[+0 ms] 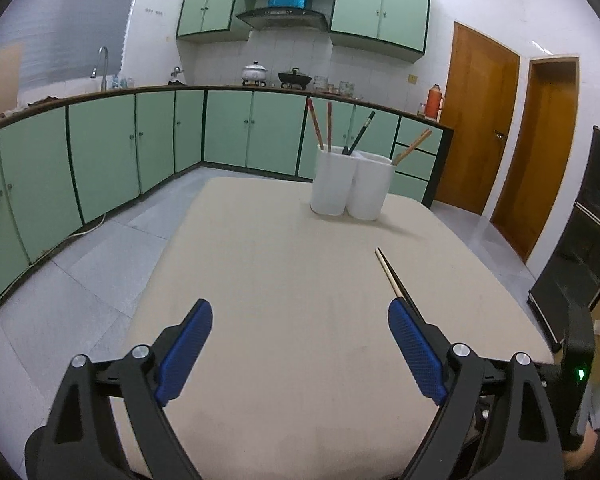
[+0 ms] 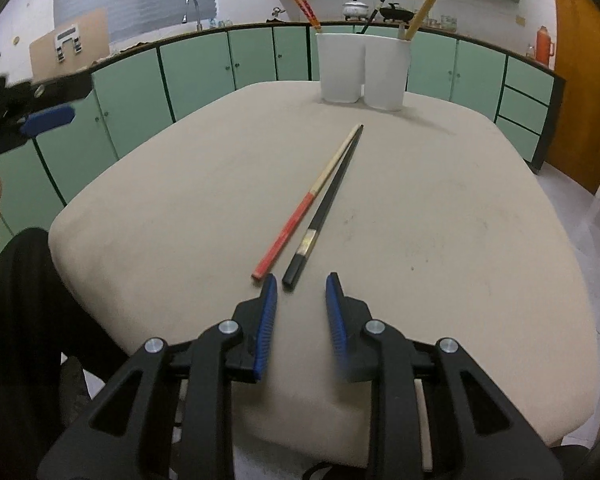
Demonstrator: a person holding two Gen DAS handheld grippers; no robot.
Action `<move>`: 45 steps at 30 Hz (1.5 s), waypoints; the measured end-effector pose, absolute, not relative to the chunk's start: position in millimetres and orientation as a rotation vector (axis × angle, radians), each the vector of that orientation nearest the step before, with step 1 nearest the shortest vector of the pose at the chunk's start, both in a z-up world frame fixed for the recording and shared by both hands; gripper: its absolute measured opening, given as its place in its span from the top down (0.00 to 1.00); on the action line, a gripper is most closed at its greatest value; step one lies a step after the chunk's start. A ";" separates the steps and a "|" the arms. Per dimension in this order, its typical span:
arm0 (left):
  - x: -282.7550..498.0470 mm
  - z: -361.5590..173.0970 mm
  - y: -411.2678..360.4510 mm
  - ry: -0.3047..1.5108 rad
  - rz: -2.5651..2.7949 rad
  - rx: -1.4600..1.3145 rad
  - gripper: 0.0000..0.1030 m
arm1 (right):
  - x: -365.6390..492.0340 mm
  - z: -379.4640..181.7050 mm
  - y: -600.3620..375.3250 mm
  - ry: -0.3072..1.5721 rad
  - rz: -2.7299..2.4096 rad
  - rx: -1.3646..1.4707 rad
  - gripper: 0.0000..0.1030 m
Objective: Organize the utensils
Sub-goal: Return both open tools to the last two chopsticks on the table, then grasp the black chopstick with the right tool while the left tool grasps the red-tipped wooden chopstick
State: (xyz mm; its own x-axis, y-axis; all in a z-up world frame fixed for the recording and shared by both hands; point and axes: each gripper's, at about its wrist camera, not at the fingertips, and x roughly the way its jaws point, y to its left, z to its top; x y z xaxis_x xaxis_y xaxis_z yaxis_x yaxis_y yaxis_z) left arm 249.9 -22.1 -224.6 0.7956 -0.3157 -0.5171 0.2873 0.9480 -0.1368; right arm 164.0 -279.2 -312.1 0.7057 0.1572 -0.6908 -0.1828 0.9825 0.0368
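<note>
Right tool (image 2: 301,280): fingers parted, nothing between them, hovering low over near part of beige worktop (image 2: 460,208). Its tips sit just short of butt ends of two loose chopsticks. Red-handled chopstick (image 2: 306,204) w/ pale tip lies left; black chopstick (image 2: 324,204) w/ metallic band lies right. Far tips meet, butt ends spread apart; both flat on worktop, pointing toward holder.

Left tool (image 1: 300,312): fingers wide apart, empty, above near edge of worktop. Loose chopsticks only partly visible in left wrist view, passing behind its right finger (image 1: 416,356).

White two-compartment holder (image 2: 362,68) upright at far edge. Left compartment: red pair + one black stick. Right compartment: wooden sticks, leaning right.
</note>
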 end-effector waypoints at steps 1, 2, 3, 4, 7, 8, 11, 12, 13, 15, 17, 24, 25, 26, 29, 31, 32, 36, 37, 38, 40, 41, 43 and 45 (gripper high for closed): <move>250.0 -225.0 -23.5 0.567 -0.329 -0.048 0.15 | 164.3 -313.1 -279.9 0.762 0.188 -0.028 0.76; 249.1 -225.9 -24.5 0.569 -0.333 -0.043 0.15 | 164.6 -314.1 -280.1 0.758 0.186 -0.025 0.76; 249.6 -226.8 -26.4 0.572 -0.336 -0.040 0.15 | 167.0 -314.4 -280.9 0.756 0.185 -0.026 0.76; 250.1 -228.5 -28.7 0.577 -0.343 -0.038 0.15 | 168.1 -314.5 -281.8 0.753 0.181 -0.025 0.79; 250.2 -235.9 -36.1 0.588 -0.357 -0.030 0.15 | 170.8 -314.9 -291.7 0.753 0.150 -0.001 0.93; 250.7 -238.4 -39.6 0.595 -0.364 -0.034 0.16 | 171.2 -314.7 -298.0 0.753 0.137 0.016 0.94; 251.4 -248.7 -54.8 0.614 -0.391 -0.034 0.19 | 169.4 -313.9 -316.1 0.749 0.100 0.055 0.94; 252.0 -252.6 -62.8 0.625 -0.405 -0.028 0.19 | 168.2 -313.6 -322.9 0.749 0.087 0.067 0.94; 252.6 -255.9 -69.8 0.633 -0.417 -0.024 0.20 | 168.1 -313.5 -328.3 0.747 0.072 0.075 0.94; 253.6 -261.5 -82.7 0.645 -0.434 -0.006 0.20 | 167.5 -313.6 -345.2 0.751 0.046 0.124 0.94; 256.7 -265.1 -94.0 0.658 -0.450 0.001 0.20 | 167.7 -313.7 -356.2 0.749 0.018 0.144 0.94; 257.6 -283.3 -139.5 0.692 -0.496 0.015 0.22 | 161.9 -314.8 -381.1 0.740 -0.045 0.205 0.94; 257.2 -286.2 -145.7 0.695 -0.497 0.018 0.22 | 161.3 -314.5 -382.3 0.737 -0.046 0.206 0.94; 256.7 -288.7 -151.4 0.697 -0.501 0.019 0.22 | 160.5 -314.5 -384.2 0.735 -0.048 0.211 0.94; 256.7 -296.1 -166.1 0.705 -0.497 0.023 0.22 | 157.1 -315.4 -390.4 0.732 -0.056 0.224 0.94; 259.3 -300.1 -174.0 0.714 -0.492 0.026 0.22 | 156.3 -314.8 -392.2 0.729 -0.059 0.230 0.94; 259.8 -302.2 -177.0 0.719 -0.491 0.030 0.22 | 155.5 -314.8 -393.3 0.727 -0.061 0.232 0.94; 262.9 -310.7 -184.9 0.731 -0.473 0.066 0.26 | 156.9 -316.0 -394.9 0.734 -0.055 0.238 0.94; 262.0 -310.8 -185.4 0.723 -0.466 0.077 0.31 | 158.0 -315.5 -392.7 0.735 -0.052 0.234 0.94; 261.3 -310.9 -184.9 0.719 -0.459 0.080 0.40 | 159.0 -314.8 -389.5 0.736 -0.046 0.228 0.94; 262.2 -310.7 -178.3 0.710 -0.439 0.063 0.57 | 159.7 -314.7 -383.9 0.738 -0.035 0.210 0.94; 263.4 -310.6 -174.0 0.707 -0.431 0.054 0.66 | 160.7 -314.9 -381.0 0.739 -0.029 0.201 0.94; 263.2 -310.8 -167.8 0.702 -0.423 0.039 0.79 | 163.2 -314.8 -377.6 0.738 -0.017 0.188 0.94; 263.0 -311.6 -162.4 0.696 -0.410 0.022 0.88 | 164.9 -315.0 -373.6 0.739 -0.006 0.179 0.94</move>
